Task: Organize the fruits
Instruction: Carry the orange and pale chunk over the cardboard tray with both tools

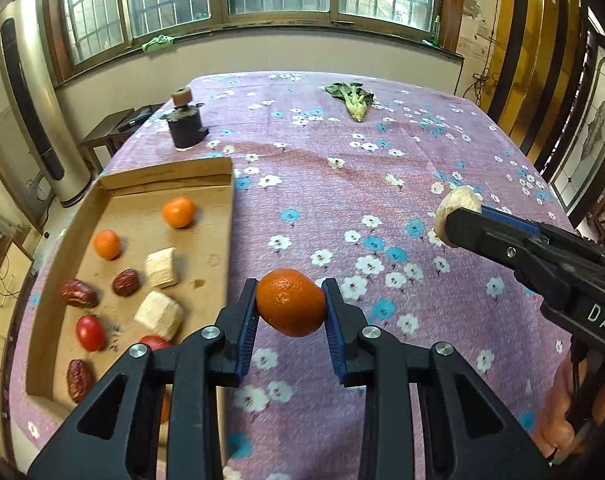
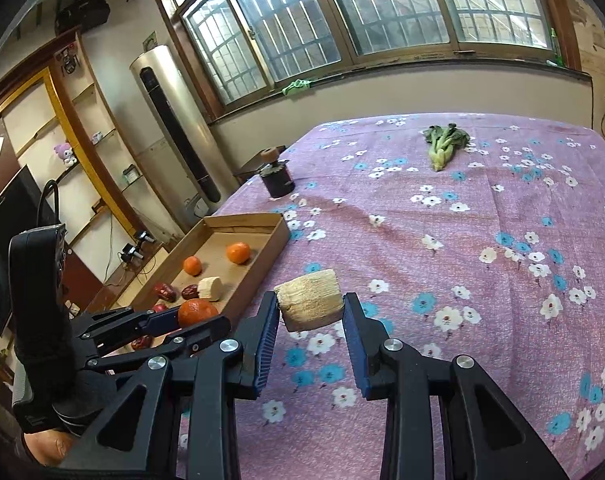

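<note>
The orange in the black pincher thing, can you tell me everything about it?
The orange is small, round and bright, with dimpled, slightly shiny peel and a paler, scuffed patch on top. It looks whole and unpeeled. The left gripper holds it in the air, one blue ribbed pad pressing on each side; nothing else touches it. It hangs above the flowered purple tablecloth, just right of the cardboard tray where two more oranges already lie.

The only lettering I can read is on my right gripper's black plastic body (image 1: 582, 300): white capitals "DAS" in the left wrist view, cut off by the picture's edge. Nothing else carries legible text; the small green sign (image 2: 149, 42) on the wall is too blurred.
</note>
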{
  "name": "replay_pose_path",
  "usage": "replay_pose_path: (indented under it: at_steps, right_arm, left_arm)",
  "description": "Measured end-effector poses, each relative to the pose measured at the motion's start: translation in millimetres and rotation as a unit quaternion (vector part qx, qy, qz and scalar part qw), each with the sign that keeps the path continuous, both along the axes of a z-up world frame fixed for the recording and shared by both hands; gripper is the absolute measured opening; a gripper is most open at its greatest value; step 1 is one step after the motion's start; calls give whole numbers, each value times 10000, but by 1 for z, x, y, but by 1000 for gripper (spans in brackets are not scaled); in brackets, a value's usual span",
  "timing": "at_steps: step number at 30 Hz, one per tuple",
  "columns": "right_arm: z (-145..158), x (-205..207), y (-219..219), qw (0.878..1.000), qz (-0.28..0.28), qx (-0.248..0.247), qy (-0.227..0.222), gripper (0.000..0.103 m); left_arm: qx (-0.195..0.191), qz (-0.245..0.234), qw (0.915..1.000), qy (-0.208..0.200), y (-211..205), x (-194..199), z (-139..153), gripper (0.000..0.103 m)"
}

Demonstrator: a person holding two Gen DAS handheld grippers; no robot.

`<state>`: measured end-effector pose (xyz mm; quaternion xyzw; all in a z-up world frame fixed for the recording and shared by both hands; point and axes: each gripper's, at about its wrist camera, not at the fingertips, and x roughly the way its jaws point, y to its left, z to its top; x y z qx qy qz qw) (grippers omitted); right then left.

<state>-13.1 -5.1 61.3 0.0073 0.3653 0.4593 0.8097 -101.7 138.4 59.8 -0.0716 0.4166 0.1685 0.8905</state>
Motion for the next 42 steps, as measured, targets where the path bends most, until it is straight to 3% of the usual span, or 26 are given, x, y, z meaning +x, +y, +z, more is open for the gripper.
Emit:
replay_pose_path:
  at_steps: [17, 42]
  right_arm:
    - [0, -29, 25, 9994, 333, -32, 15, 33]
    - [-15, -50, 80, 9961, 835, -272, 89, 33]
  left_arm:
    - [80, 147, 9998, -58, 14, -34, -3, 28]
    - [14, 785, 9969, 1, 74, -84, -19, 29]
